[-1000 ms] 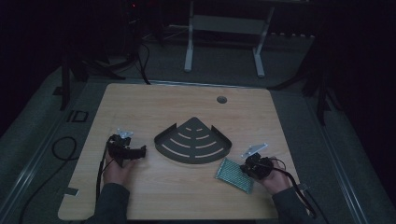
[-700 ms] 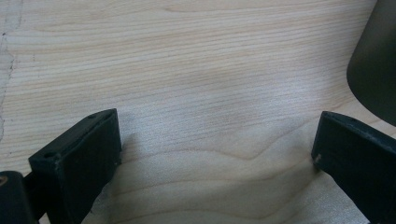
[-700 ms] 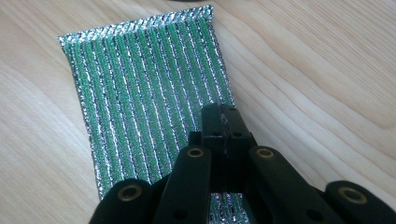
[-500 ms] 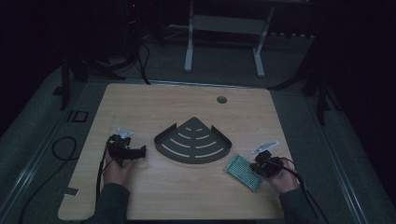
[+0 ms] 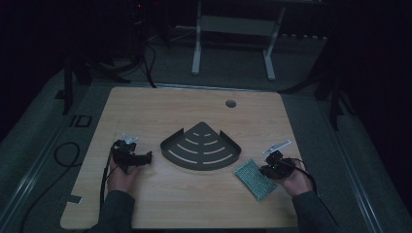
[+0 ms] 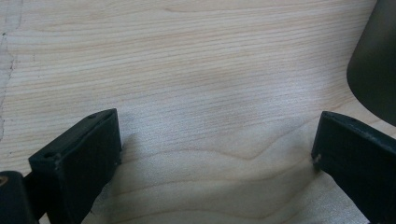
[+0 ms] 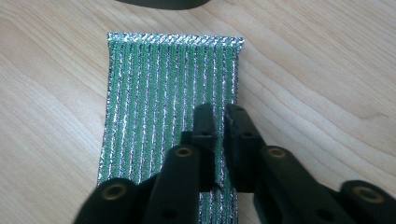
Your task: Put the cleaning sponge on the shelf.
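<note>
A pale wooden table (image 5: 194,111) stood in a dim room on grey carpet (image 5: 43,145). Behind it stood a white metal frame (image 5: 233,29), with the back of the room dark.

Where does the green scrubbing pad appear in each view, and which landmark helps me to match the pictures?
High view: the green scrubbing pad lies at lower right on the table, beside the right gripper.
Left gripper view: not in it.
Right gripper view: at the centre, running under the jaws.
Shared landmark: the dark corner shelf, at the right edge and at the top edge.
</note>
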Available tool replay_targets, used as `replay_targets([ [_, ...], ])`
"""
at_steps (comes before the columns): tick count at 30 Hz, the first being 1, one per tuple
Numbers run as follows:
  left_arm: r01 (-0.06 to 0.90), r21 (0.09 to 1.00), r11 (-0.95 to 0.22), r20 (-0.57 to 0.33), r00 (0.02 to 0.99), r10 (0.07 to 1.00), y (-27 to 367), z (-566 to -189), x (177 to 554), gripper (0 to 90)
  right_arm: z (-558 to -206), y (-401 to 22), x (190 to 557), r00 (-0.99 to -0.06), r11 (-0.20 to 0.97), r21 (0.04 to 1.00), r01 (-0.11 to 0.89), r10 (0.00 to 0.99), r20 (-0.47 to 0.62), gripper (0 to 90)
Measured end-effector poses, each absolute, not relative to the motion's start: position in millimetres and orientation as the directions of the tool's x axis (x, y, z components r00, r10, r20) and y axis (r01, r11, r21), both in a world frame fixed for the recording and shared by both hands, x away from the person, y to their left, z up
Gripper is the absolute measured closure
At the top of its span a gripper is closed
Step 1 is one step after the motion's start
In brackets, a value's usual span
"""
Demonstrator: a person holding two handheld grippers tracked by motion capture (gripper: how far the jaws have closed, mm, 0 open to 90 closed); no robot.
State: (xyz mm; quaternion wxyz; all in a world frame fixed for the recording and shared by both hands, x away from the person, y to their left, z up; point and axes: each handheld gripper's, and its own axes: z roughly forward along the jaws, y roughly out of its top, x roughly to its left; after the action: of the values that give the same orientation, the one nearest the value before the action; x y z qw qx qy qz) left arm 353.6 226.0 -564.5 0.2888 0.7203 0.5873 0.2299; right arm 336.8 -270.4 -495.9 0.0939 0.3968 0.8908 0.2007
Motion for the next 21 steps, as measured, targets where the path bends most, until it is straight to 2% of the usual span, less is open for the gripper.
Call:
replay_targets([
  [11, 0.713, 0.686, -0.143, -0.009, 0.205, 0.979, 226, -564, 354, 1.8, -496, -270, 359, -0.677, 0.629, 0.344, 0.698, 0.736, 0.028, 78.6],
  [21, 0.714, 0.686, -0.143, -0.008, 0.204, 0.979, 226, -564, 354, 1.7, -501, -271, 366, -0.672, 0.622, 0.318, 0.715, 0.737, 0.07, 74.8],
])
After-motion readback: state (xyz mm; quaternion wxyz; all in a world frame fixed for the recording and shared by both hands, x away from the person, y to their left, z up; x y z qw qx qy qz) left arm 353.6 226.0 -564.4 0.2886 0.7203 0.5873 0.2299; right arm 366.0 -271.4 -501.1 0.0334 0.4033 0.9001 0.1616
